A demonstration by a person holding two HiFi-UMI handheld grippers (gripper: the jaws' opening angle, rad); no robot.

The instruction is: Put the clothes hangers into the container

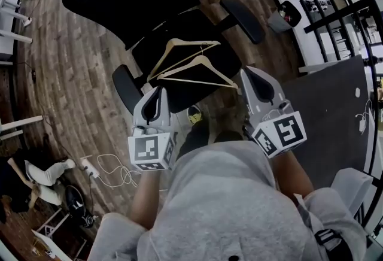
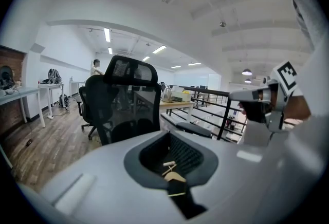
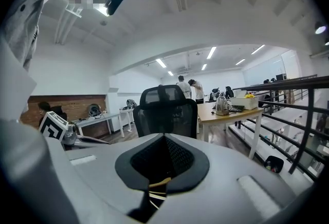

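Both hangers (image 1: 200, 59) sit on the chair seat (image 1: 185, 97). No container in sight, so left gripper (image 1: 157, 92) and right gripper (image 1: 246, 75) wait at the seat's near edge, jaws pinched together and empty. I guess that's lined up for a grab.

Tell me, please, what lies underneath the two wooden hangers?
The black chair seat lies under the wooden hangers. The chair's base is hidden by the seat.

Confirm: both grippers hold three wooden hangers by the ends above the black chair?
Not three: the head view shows two wooden hangers. The left gripper and right gripper do hold them by the ends above the black chair.
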